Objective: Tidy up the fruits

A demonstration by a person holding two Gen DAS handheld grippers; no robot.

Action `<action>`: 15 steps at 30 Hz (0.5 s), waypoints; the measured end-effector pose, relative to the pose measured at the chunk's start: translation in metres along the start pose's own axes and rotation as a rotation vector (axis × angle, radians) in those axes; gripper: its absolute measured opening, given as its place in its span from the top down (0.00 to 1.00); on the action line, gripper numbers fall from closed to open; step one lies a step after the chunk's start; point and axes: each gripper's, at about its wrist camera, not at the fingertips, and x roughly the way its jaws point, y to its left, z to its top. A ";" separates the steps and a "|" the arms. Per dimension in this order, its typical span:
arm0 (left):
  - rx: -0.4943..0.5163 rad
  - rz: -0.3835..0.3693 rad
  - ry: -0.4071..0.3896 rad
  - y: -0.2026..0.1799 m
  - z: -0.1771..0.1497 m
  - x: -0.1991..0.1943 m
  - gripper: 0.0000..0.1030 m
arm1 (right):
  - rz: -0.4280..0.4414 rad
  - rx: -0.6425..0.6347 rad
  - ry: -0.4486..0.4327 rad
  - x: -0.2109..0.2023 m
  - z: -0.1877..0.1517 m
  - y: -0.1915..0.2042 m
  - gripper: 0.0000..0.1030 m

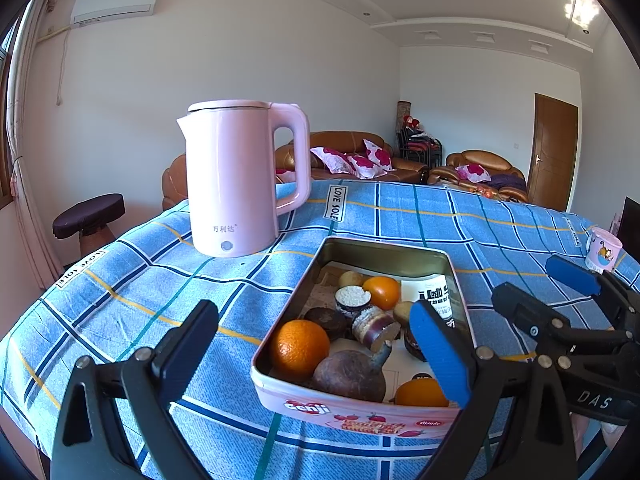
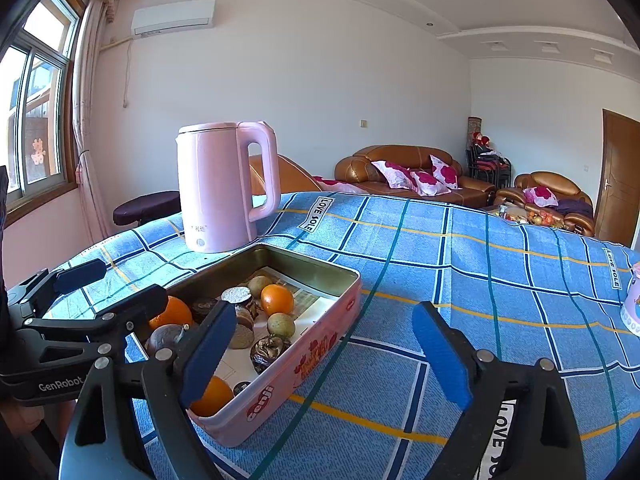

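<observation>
Centrally, the pink tin (image 1: 352, 412) — holding oranges (image 1: 299, 349) and dark fruits (image 1: 349, 375) — sits on the blue checked tablecloth (image 1: 140, 292) near the pink kettle (image 1: 236, 180). Left gripper (image 1: 316, 344) and right gripper (image 2: 324, 354) hover beside it, jaws spread, empty.

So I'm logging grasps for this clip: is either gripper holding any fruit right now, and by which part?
Nothing is held. The left gripper and the right gripper are both open and empty, and the fruit lies in the pink tin.

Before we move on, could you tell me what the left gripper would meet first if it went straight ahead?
Probably the pink tin: the open left gripper points at its near corner, where an orange lies, though depth is unclear.
</observation>
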 end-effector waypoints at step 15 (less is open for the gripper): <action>0.000 0.027 -0.013 -0.001 0.001 -0.001 0.02 | -0.002 0.001 -0.001 0.000 0.000 -0.001 0.10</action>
